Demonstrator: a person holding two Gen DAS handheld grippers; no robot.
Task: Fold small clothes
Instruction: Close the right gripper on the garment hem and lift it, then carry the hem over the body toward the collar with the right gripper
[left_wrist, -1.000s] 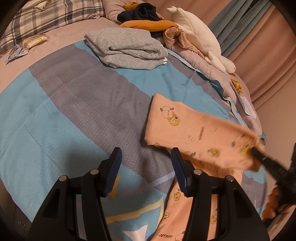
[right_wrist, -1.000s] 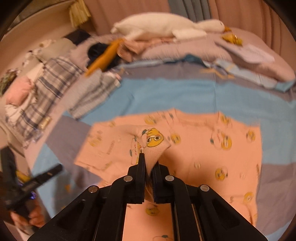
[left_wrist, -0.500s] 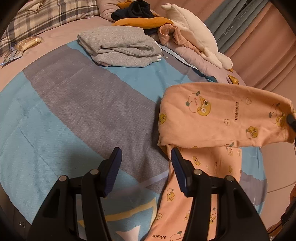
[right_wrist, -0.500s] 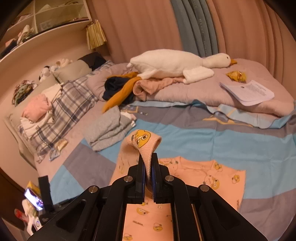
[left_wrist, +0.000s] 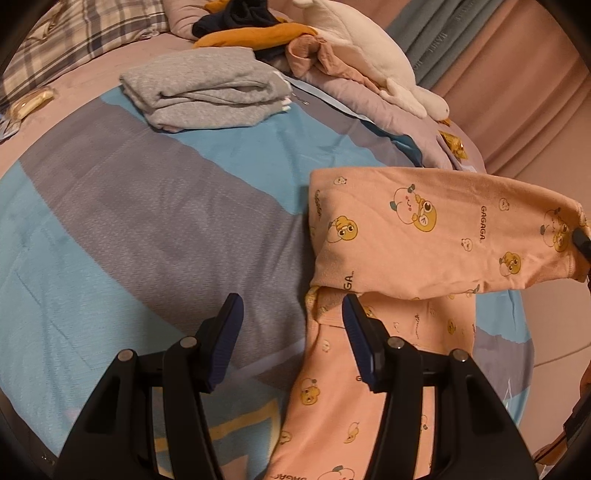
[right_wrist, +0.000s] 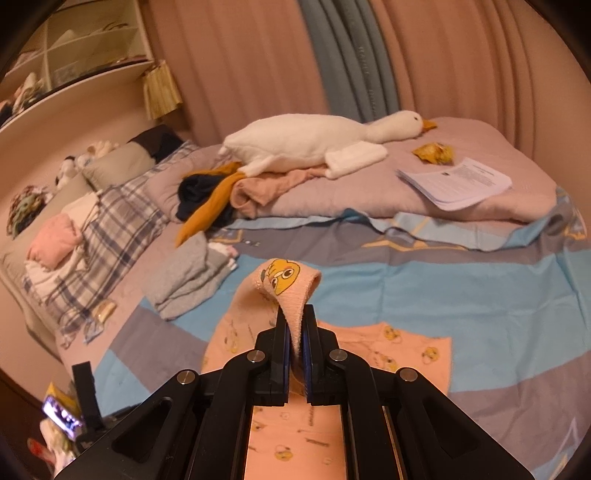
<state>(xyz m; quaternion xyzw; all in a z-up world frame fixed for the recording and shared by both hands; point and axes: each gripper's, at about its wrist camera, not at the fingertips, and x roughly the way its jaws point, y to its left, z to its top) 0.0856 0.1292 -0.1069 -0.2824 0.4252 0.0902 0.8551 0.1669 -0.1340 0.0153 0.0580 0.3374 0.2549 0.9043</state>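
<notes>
right tool (right_wrist: 295, 325) clenched on cuff of peach pyjama top (left_wrist: 424, 236) | left tool (left_wrist: 291, 325) released, empty | cloth light, limp, drapes; best pinched at hem corners

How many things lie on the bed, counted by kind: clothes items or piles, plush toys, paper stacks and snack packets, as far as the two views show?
Clothes: 3 (peach printed garment, folded grey garment, loose pile)
Plush toys: 1 (white goose)
Paper stacks: 1
Snack packets: 2
Total: 7
</notes>
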